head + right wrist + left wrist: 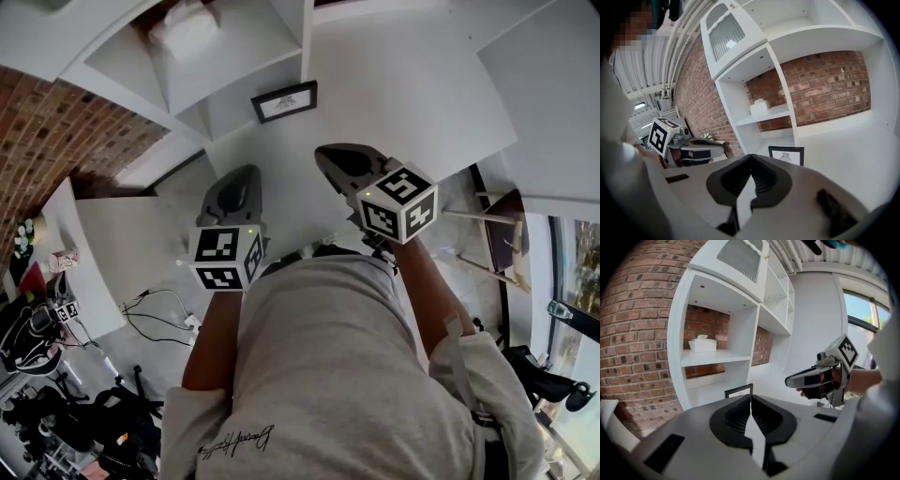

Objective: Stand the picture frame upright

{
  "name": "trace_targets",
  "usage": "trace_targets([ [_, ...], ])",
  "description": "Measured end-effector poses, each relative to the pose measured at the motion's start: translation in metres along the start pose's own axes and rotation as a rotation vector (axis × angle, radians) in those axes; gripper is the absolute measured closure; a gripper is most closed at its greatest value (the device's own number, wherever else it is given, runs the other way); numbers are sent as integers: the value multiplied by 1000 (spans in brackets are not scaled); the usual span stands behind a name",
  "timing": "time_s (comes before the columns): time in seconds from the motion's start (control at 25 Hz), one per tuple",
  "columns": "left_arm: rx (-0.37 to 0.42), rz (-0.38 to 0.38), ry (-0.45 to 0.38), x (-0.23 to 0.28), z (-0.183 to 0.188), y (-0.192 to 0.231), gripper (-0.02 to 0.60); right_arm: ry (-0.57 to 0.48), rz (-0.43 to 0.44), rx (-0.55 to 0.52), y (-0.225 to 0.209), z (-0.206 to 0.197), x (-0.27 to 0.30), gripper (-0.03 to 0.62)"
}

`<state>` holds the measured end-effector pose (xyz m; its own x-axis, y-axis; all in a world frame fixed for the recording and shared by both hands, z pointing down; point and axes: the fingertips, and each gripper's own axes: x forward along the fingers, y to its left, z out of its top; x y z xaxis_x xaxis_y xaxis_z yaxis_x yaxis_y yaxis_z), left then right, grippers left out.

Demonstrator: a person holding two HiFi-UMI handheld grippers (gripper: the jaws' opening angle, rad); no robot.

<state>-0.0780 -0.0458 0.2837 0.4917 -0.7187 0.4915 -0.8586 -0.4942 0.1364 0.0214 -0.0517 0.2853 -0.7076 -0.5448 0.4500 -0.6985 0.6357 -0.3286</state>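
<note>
The picture frame [284, 101] has a black border around a white print. It stands upright on the white counter [394, 84], beside the open shelf unit [230, 75]. In the left gripper view the frame [738, 391] shows just past the jaw tips; in the right gripper view the frame [786, 154] faces the camera. My left gripper [246, 176] is shut and empty, held short of the frame and apart from it. My right gripper [328, 156] is also shut and empty, level with the left one. Each shows in the other's view: the right gripper [811, 379] and the left gripper [701, 146].
A white box [187, 33] sits on a shelf above the frame, also seen as the box [702, 344]. A brick wall [56, 122] backs the shelves. A white table [122, 253], cables [159, 319] on the floor and a wooden chair [502, 244] lie around me.
</note>
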Motion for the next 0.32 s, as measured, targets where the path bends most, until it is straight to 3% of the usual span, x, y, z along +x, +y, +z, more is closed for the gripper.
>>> trace_targets([
  [0.32,-1,-9,3,-2,-1,-2,560,0,8,-8,3,0,0,566],
])
